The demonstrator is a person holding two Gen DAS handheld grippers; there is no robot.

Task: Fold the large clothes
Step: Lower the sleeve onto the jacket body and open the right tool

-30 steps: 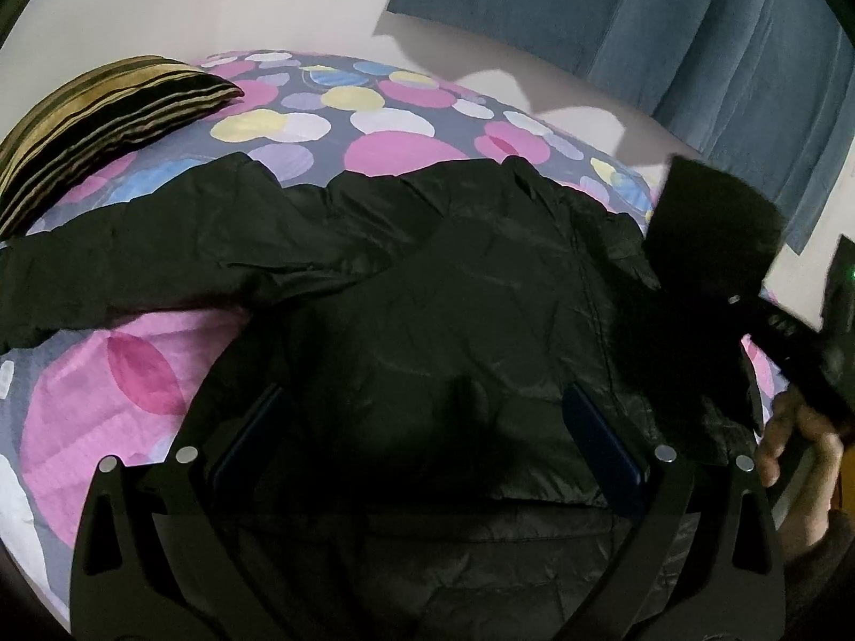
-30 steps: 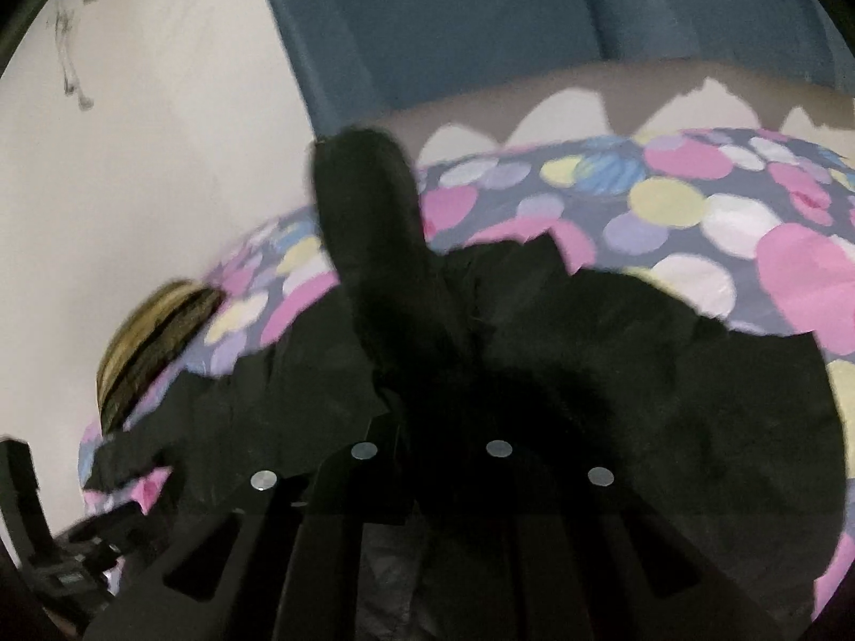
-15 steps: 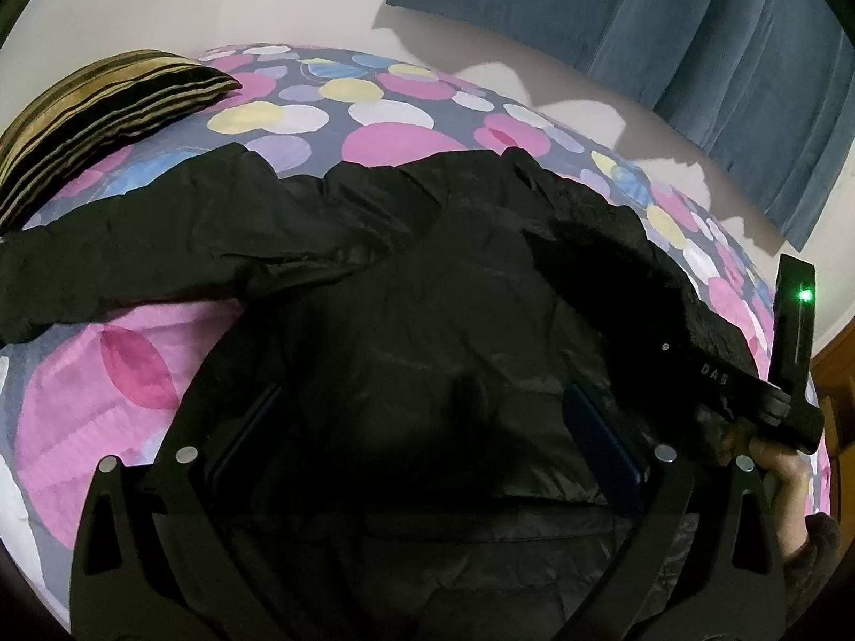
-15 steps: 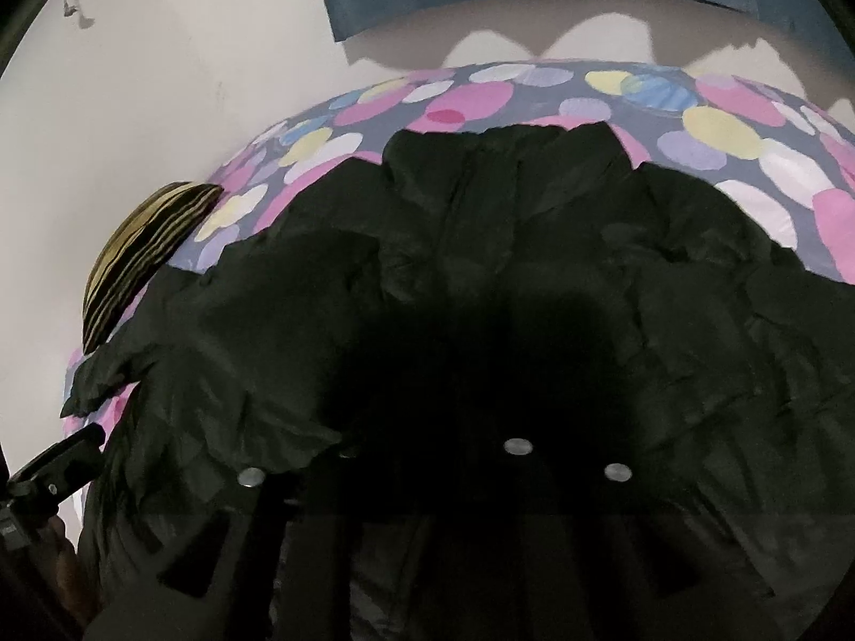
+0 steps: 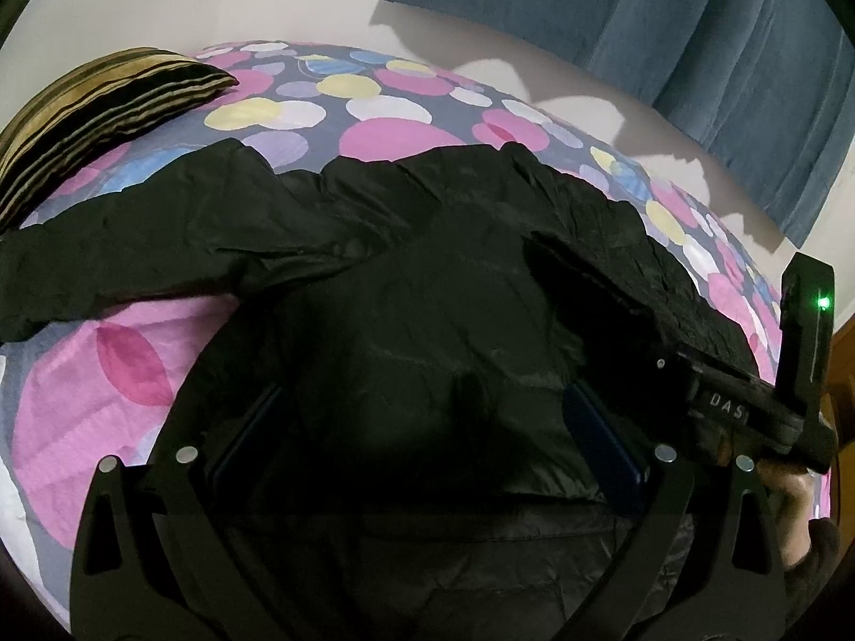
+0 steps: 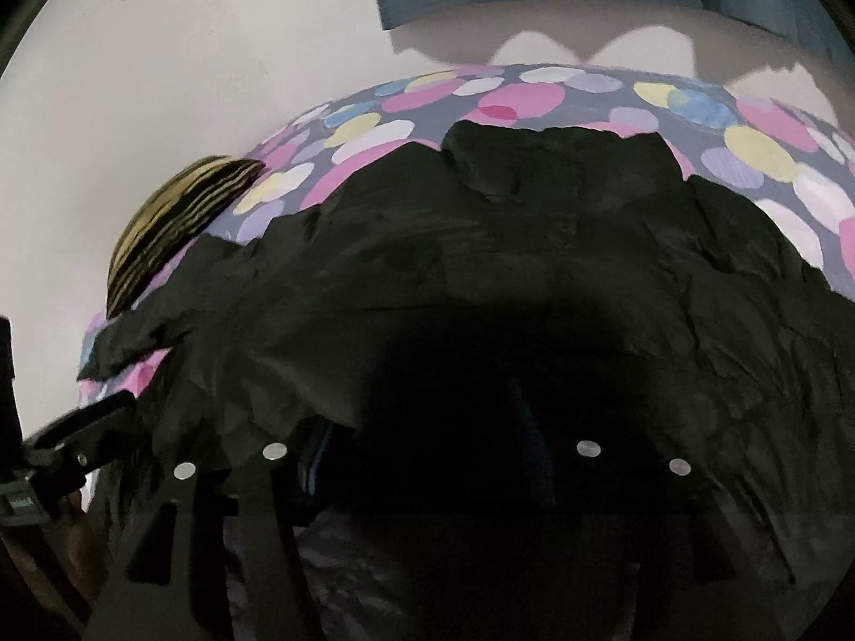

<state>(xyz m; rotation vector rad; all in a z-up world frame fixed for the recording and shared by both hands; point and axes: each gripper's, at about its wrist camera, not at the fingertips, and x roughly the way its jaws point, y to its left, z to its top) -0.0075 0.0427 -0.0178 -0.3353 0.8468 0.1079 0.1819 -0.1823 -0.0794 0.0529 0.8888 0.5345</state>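
A large black jacket (image 5: pixel 406 288) lies spread on the dotted bed; it also fills the right wrist view (image 6: pixel 534 278). Its left sleeve (image 5: pixel 133 251) stretches out toward the pillow. Its right sleeve (image 5: pixel 657 272) lies folded across the body. My left gripper (image 5: pixel 427 427) is open, its blue-padded fingers (image 5: pixel 609 448) wide apart over the jacket's lower part. My right gripper (image 6: pixel 427 443) is open low over the jacket, one blue pad (image 6: pixel 315 459) showing; it appears in the left wrist view (image 5: pixel 748 406) on the sleeve.
The bed has a sheet with pink, yellow and blue dots (image 5: pixel 395 133). A gold-and-black striped pillow (image 5: pixel 91 112) lies at the far left (image 6: pixel 176 224). A white wall and blue curtain (image 5: pixel 668 16) stand behind the bed.
The right gripper lowered the raised right sleeve onto the jacket body, then opened and let go. The left gripper has barely moved.
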